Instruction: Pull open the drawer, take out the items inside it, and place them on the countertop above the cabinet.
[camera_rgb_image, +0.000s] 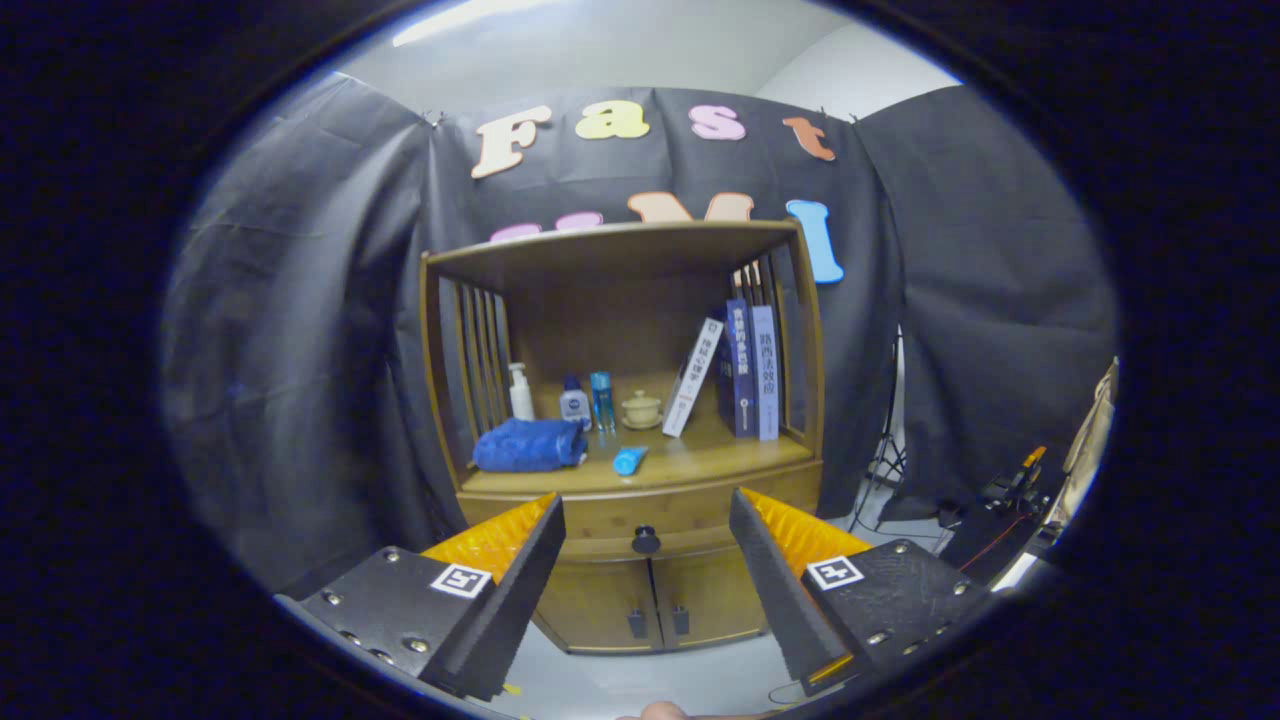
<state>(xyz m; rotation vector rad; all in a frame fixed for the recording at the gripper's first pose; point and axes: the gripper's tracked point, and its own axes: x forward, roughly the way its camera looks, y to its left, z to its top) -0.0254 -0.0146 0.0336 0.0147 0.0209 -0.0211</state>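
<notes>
The gripper (645, 520) hangs with its fingers spread wide apart, holding nothing. Framed between them and beyond their tips sits the drawer (640, 512), shut, with its round dark knob (646, 541). Just above it, the countertop (700, 462) carries a folded blue towel (530, 445) at its left edge.

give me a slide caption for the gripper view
Open gripper faces the wooden cabinet, its closed drawer's knob between the fingers; blue towel, bottles and books sit on the countertop.
</notes>
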